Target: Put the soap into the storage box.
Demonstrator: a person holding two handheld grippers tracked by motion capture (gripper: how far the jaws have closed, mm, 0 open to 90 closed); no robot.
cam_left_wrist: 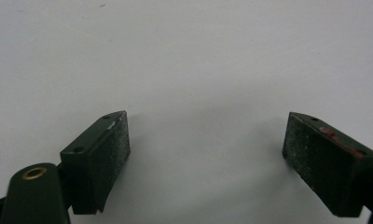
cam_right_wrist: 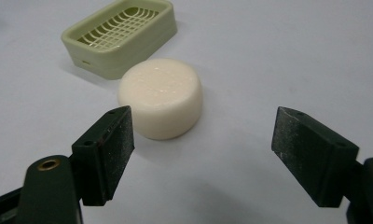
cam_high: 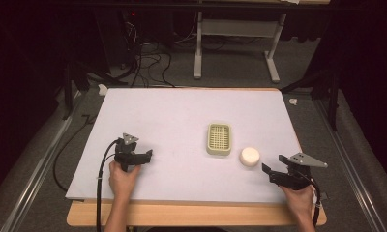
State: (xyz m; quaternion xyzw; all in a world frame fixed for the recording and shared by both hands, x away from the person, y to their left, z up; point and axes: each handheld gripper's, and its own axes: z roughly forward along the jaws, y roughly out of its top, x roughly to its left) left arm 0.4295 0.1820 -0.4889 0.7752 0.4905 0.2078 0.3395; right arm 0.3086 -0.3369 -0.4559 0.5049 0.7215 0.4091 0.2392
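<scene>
I am lining up my right claw (cam_right_wrist: 203,154) on the soap (cam_right_wrist: 160,98), a round cream cake lying flat on the worktop (cam_high: 172,111) near its front right part. In the right gripper view the claw is standing wide, its jaws spread to either side with nothing between them, and the soap is sitting just ahead of them, somewhat toward the left jaw and not yet inside the gap. Just behind the soap is the pale green soap dish (cam_right_wrist: 121,35), with a slatted grid in its top; the two are close but I am reading a thin gap between them.

My left claw (cam_left_wrist: 205,154) is waiting well apart from all this over bare worktop at the front left, also spread wide and holding nothing.

I am judging this as the approach step: reaching for the soap, most likely to set it in the dish. The next move is calling for a short push forward and a slight shift toward the left jaw's side, so the cake sits centred between the pads, then a gentle close across its round sides. Soap may be slippery, so squeezing off-centre could squirt it toward the dish.
</scene>
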